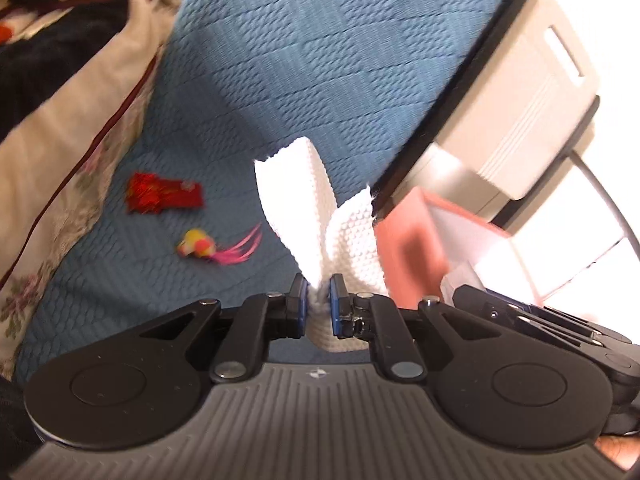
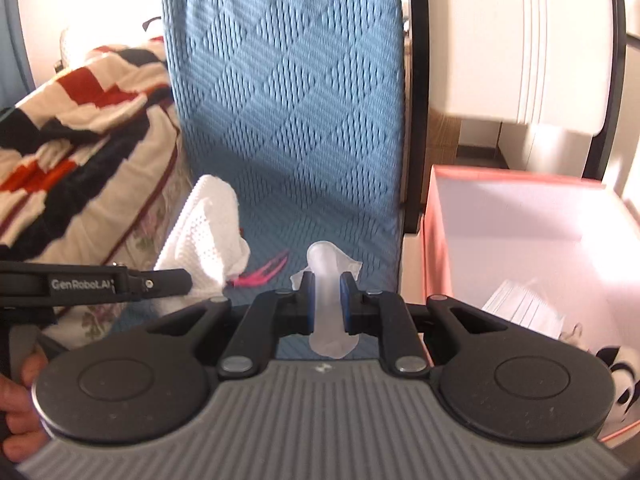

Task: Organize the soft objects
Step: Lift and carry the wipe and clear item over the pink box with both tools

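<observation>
- While both grippers carry a piece, the pink box point(image 2: 434, 248) serves as landmark, apparently the place soft items go.
- Left gripper point(image 1: 319, 292): pinching a white knitted cloth point(image 1: 316, 196), left of the box, above the blue bedspread point(image 1: 320, 60).
- Right gripper point(image 2: 327, 292): pressed on a translucent white soft piece point(image 2: 326, 280), just left of the box; its kind is unclear.
- Box contents: partly cut off, blurred.
- Pink-feathered toy point(image 1: 208, 249) and red item point(image 1: 162, 196): further left, unsorted.

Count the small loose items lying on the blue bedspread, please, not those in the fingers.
2: a red item near the floral quilt, and a yellow toy with pink feathers just below it. The held white cloth may hide more.
</observation>
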The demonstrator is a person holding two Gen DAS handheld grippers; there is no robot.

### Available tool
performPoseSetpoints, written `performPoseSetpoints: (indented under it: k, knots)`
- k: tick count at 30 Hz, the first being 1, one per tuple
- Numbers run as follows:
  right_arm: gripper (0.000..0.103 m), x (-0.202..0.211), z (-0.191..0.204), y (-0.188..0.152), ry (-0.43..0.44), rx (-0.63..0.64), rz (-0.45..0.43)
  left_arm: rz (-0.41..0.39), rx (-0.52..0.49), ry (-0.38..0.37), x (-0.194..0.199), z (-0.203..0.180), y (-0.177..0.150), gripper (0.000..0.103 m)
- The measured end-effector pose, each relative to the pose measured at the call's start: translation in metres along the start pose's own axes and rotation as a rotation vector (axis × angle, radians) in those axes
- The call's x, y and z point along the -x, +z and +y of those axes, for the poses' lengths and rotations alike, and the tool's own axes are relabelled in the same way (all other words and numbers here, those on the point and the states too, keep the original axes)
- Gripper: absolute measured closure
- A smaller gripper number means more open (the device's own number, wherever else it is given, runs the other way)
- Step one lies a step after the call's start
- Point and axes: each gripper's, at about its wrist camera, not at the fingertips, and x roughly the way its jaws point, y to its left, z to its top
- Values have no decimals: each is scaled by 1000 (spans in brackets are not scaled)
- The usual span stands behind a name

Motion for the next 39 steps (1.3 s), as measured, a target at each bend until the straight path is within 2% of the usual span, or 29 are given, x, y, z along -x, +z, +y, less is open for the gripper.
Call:
performPoseSetpoints:
  k: [8, 12, 19, 24, 28, 30, 34, 39]
  knots:
    - [87, 30, -18, 47, 27, -17, -81, -25, -54, -52, 5, -46, 32, 89]
    - [87, 41, -28, 64, 4, 1, -117, -38, -78, -69, 5, -66, 45, 89]
    - [87, 63, -60, 78, -42, -10, -162, -67, -123, -113, 4, -108, 57, 89]
    - [87, 76, -86, 75, -86, -24, -174, -61, -152, -159, -5, -142, 55, 89]
    - [87, 78, -108, 63, -129, -36, -153, -14, -170, -183, -25, -168, 45, 89]
    - [87, 74, -120, 56, -161, -33, -114, 13, -189, -188, -33, -178, 35, 89]
    - [87, 61, -150, 45, -204, -69, -31, 72, -254, -156, -64, -194, 22, 89]
    - [86, 53, -184, 31, -228, -121, 23, 156, -292, -150, -90, -208, 6, 89]
